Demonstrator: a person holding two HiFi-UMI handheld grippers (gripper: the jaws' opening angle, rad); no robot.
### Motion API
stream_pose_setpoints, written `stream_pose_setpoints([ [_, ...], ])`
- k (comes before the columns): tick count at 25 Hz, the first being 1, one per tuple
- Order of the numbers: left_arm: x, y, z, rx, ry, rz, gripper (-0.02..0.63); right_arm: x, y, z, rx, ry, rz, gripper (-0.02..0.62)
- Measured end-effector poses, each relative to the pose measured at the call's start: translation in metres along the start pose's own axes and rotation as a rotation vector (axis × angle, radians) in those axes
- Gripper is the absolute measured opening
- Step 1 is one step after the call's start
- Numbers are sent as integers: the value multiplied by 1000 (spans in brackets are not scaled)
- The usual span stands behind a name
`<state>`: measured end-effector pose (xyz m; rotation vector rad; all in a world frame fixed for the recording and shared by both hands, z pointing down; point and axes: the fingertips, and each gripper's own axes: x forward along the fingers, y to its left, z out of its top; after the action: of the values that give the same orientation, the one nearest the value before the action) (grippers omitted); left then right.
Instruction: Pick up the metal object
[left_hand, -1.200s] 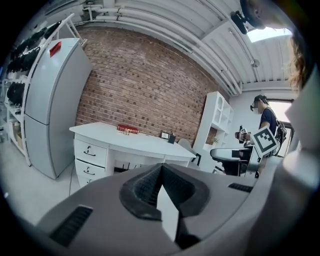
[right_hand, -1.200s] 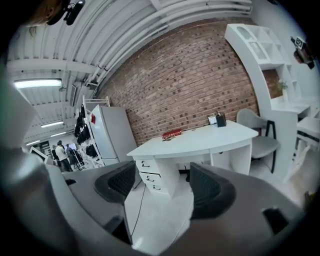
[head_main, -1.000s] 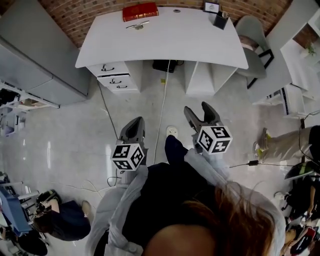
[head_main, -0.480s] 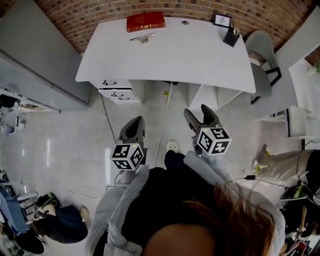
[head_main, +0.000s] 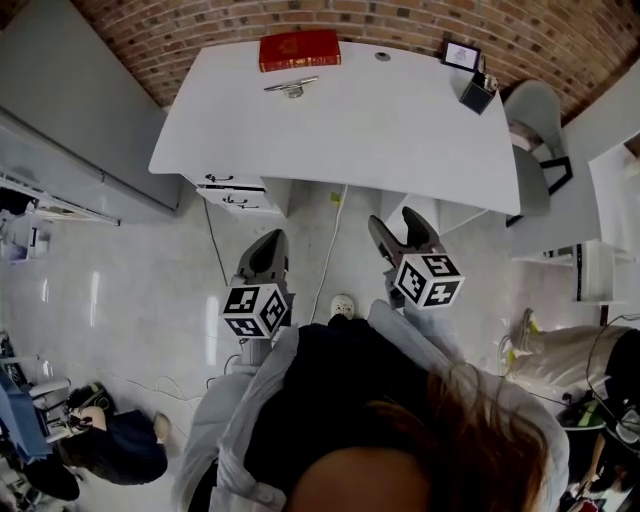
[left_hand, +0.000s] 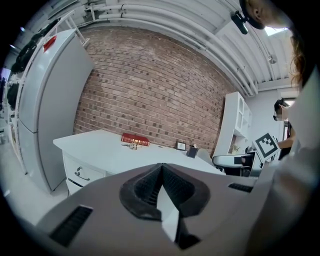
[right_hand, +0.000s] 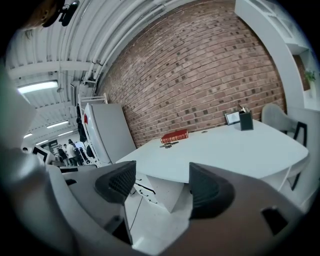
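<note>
Metal object (head_main: 291, 87) well beyond left gripper (head_main: 267, 245)

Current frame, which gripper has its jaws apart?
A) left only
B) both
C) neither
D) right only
D: the right gripper shows a wide gap between its jaws, with the white desk visible through it, while the left gripper has its jaws pressed together on nothing.
</note>
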<state>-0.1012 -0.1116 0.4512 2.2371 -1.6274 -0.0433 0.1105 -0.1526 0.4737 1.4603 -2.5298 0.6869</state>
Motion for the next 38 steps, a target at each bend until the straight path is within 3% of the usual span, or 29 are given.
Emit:
stream_pose_setpoints([
  [15,1,23,-22,-29,35,51,14,25,6,-25,29,63,38,333],
  [26,84,61,25,-6,15,21,14,107,-11,28,24,37,34,331],
  [38,180,107,73,23,48,-46,14,197,-21,95,77,3,6,330],
])
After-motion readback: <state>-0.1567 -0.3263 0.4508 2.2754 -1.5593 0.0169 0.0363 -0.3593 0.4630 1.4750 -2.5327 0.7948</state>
